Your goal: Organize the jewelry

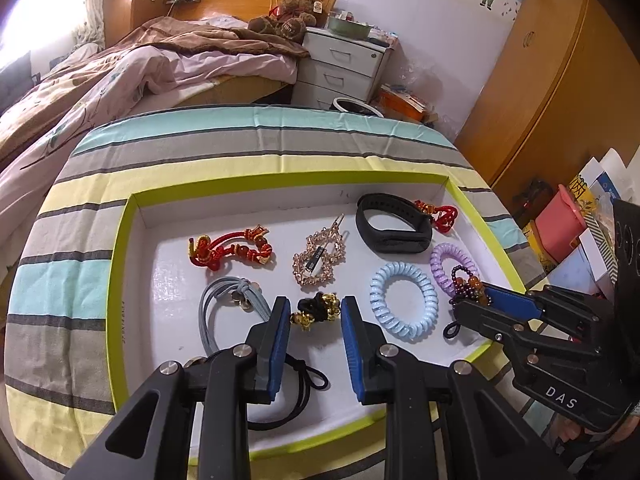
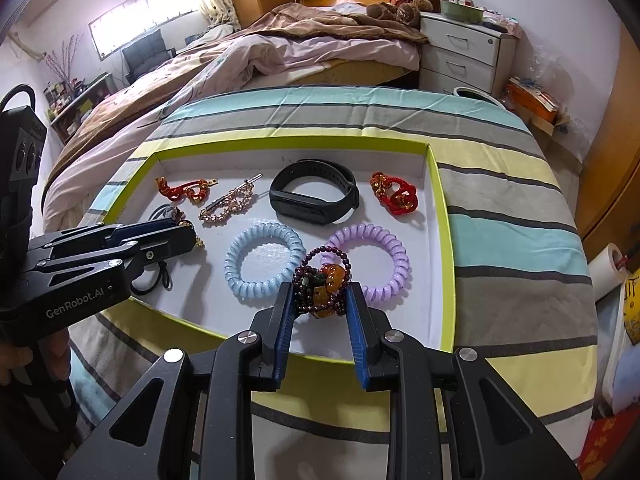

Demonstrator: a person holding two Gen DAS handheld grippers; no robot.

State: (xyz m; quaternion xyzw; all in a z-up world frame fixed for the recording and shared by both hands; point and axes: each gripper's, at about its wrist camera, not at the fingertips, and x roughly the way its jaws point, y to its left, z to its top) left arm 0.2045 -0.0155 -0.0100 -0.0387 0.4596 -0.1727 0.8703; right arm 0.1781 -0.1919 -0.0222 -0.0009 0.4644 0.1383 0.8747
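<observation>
A white tray with a lime rim holds the jewelry. My left gripper is open, its fingers either side of a black hair tie with gold charms. My right gripper is closed on a dark purple bead bracelet with amber beads, also seen in the left wrist view. In the tray lie a blue coil tie, a purple coil tie, a black wristband, two red cord bracelets, a gold hair clip and a grey tie.
The tray sits on a striped cloth over a round surface. Behind are a bed and a white drawer unit. Boxes and a red container stand at the right. A wooden wardrobe is at the far right.
</observation>
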